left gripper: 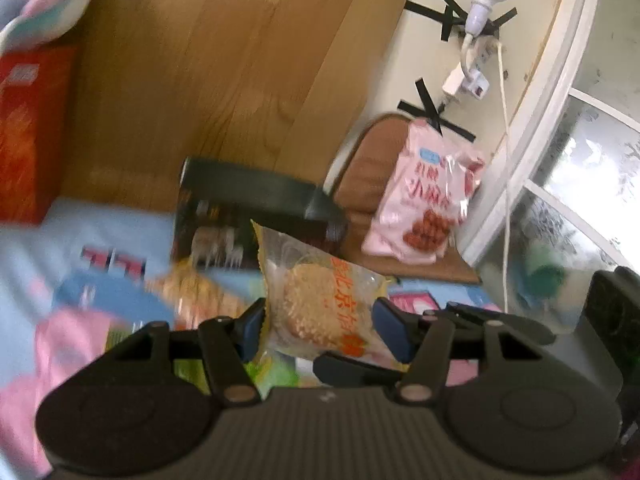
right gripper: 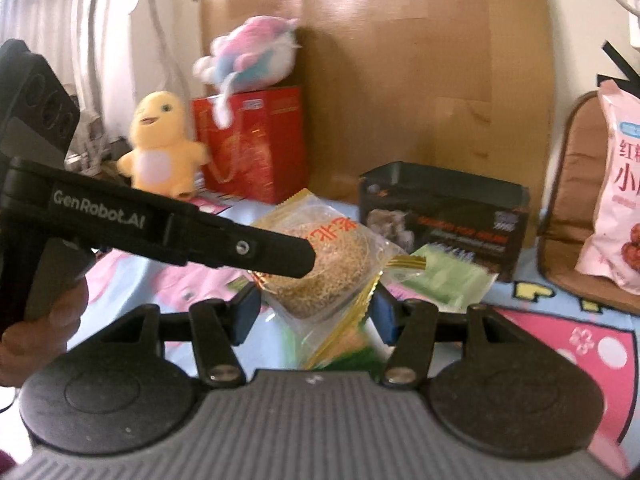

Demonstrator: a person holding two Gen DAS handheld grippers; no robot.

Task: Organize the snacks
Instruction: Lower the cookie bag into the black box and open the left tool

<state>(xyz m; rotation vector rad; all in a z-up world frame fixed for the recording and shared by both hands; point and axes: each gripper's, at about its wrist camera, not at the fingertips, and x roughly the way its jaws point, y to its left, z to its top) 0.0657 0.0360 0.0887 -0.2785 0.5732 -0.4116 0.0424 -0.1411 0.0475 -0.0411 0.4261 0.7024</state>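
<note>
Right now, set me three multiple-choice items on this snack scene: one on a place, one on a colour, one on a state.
1. Where does the pink snack bag stand?
A. inside the dark box
B. on the brown cushion
C. on top of the red box

2. What colour is the plush toy standing beside the red box?
A. yellow
B. green
C. black

3. What is between the pads of the left tool?
A. nothing
B. the pink snack bag
C. a clear-wrapped round cake packet

Answers:
1 B: the pink snack bag leans upright on the brown cushion by the wall.
2 A: the plush toy beside the red box is yellow.
3 C: the left tool has the cake packet clamped between its blue pads.
</note>
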